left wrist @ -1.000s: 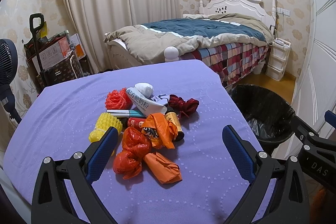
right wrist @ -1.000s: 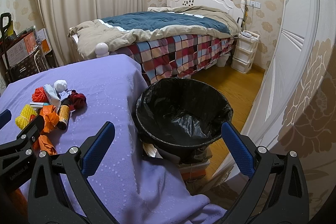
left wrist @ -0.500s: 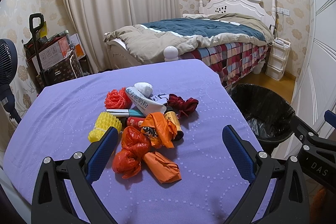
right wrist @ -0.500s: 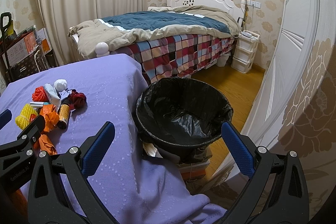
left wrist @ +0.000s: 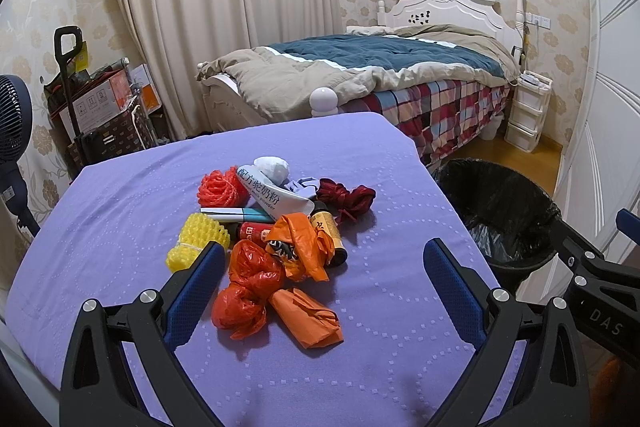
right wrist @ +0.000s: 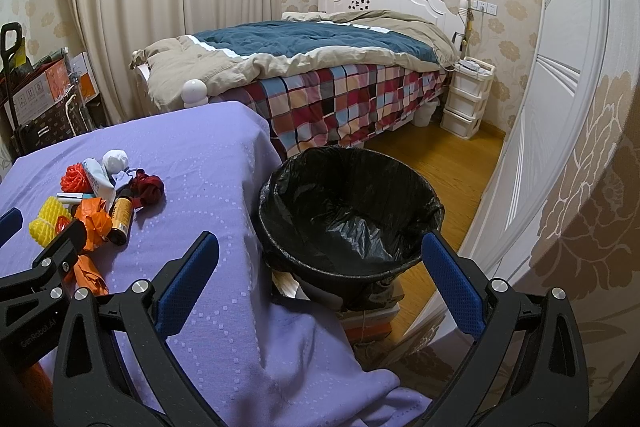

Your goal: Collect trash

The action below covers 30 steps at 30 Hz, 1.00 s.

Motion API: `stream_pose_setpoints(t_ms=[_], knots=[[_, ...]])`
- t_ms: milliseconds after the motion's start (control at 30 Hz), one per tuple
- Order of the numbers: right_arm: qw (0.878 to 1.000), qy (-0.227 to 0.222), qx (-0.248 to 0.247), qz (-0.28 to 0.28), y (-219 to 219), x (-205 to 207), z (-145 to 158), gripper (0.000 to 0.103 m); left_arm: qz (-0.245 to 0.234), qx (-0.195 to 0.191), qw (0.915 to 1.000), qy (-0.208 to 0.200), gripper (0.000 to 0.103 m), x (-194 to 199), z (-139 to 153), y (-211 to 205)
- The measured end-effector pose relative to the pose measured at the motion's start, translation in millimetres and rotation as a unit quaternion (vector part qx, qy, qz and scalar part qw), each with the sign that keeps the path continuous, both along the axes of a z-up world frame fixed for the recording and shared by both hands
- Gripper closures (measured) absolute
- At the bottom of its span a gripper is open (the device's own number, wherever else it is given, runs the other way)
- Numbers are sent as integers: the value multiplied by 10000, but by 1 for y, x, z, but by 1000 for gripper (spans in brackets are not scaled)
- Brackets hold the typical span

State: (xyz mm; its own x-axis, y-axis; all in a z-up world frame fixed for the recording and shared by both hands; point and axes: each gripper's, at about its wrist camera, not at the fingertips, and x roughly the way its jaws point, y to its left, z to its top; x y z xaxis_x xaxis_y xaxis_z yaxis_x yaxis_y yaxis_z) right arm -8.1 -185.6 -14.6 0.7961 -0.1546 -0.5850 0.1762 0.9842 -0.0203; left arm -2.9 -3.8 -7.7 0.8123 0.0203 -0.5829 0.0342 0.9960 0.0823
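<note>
Blue-padded fingers of the left gripper [left wrist: 322, 277] are spread wide and hold nothing; they are held above the near part of the purple cloth [left wrist: 120, 211], with the trash pile [left wrist: 276, 227] lying between and just beyond the tips. A red bag [left wrist: 248, 291] and an orange bag [left wrist: 306, 317] are found nearest the fingers, a yellow foam net [left wrist: 196, 241] beside the left fingertip, a dark red wad [left wrist: 346, 195] at the far right of the pile. Bare cloth is left around the pile on all sides, up to the table's edges. The right gripper [right wrist: 320, 277] is likewise wide apart and empty, framing the right table edge and the bin [right wrist: 348, 211]. The bin is lined in black, stands just beside that edge, below the tabletop, and its mouth is unobstructed. Wooden floor [right wrist: 444, 163] is seen past it, between a bed [right wrist: 320, 67] and a white door [right wrist: 560, 87].
</note>
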Motion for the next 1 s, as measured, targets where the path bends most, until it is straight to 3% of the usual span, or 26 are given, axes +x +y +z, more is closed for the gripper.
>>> stream_pose_setpoints(t_ms=[367, 533, 800, 933, 1000], knots=[[9998, 115, 100, 110, 7, -5, -6, 4, 17, 5, 10000, 71, 6, -2, -3, 5], [9994, 194, 102, 273, 13, -5, -29, 4, 129, -9, 9997, 190, 7, 2, -6, 29], [9976, 354, 153, 582, 39, 0, -31, 5, 475, 29, 9981, 385, 7, -1, -12, 79], [9950, 466, 185, 867, 58, 4, -29, 24, 639, 119, 9970, 432, 7, -7, -14, 103], [9923, 572, 291, 1057, 68, 6, -30, 27, 723, 140, 9963, 452, 7, -11, -16, 114]])
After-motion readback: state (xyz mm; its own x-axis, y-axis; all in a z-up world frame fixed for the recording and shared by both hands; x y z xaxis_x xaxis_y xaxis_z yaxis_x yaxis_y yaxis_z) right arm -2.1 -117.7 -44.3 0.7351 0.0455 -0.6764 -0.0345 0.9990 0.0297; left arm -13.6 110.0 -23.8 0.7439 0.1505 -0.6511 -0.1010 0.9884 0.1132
